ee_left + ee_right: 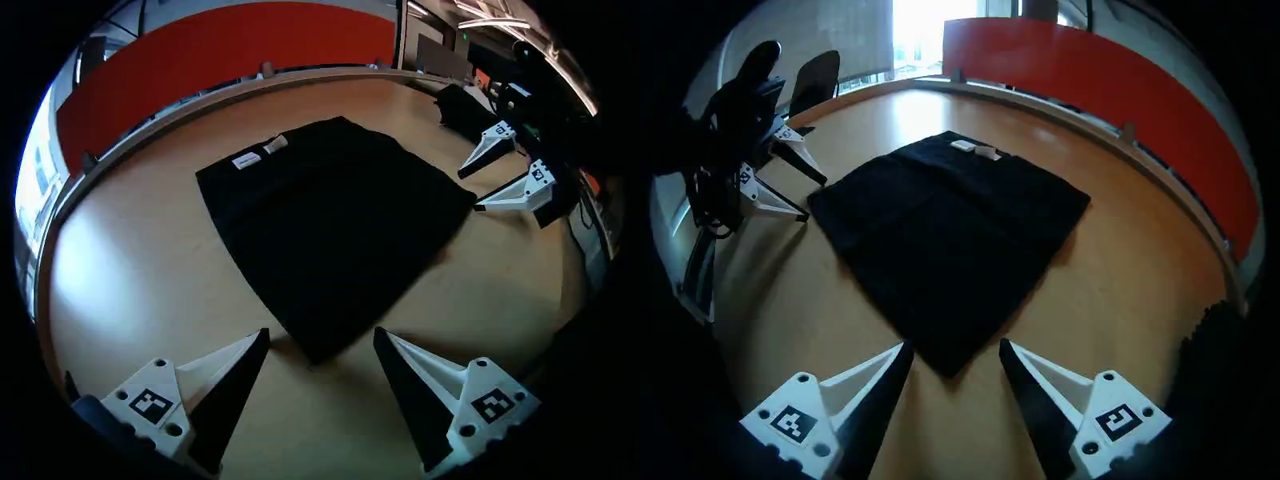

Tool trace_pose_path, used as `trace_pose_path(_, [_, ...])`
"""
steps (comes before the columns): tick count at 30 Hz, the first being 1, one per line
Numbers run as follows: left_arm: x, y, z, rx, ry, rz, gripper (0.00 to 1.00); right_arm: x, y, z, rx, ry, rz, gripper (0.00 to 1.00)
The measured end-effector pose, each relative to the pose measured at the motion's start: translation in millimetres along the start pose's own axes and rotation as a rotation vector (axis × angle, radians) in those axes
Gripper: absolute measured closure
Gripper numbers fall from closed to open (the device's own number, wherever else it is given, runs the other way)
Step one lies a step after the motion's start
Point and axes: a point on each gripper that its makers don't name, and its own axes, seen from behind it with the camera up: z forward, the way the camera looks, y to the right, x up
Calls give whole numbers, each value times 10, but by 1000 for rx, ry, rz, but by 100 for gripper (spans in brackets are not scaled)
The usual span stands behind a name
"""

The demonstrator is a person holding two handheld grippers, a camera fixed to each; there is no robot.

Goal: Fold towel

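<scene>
A black towel (336, 224) lies spread flat on a light wooden table (136, 264), with small white labels (248, 160) at one corner. My left gripper (321, 331) is open, and one corner of the towel lies just between and ahead of its fingertips. In the right gripper view the towel (952, 232) points another corner toward my right gripper (956, 344), which is open and straddles that corner. Each gripper shows from the other's camera: the right gripper (468, 192) at the towel's right corner, the left gripper (815, 199) at its left corner, both open.
A red partition (224, 56) runs along the table's far curved edge (1152, 168). Two dark chairs (816, 80) stand beyond the table near a bright window. A dark bag (460, 108) rests at the back right in the left gripper view.
</scene>
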Motion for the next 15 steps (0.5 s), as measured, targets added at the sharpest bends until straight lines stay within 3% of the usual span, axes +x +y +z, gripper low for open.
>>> trace_pose_path(8, [-17,6,-4,4,-8,8,5,-31,-20,9,19,-15,-12,33])
trace_pose_path(15, [-18,52,-6,-1,-16,16,18,-55,-36,2,30,-16,1,43])
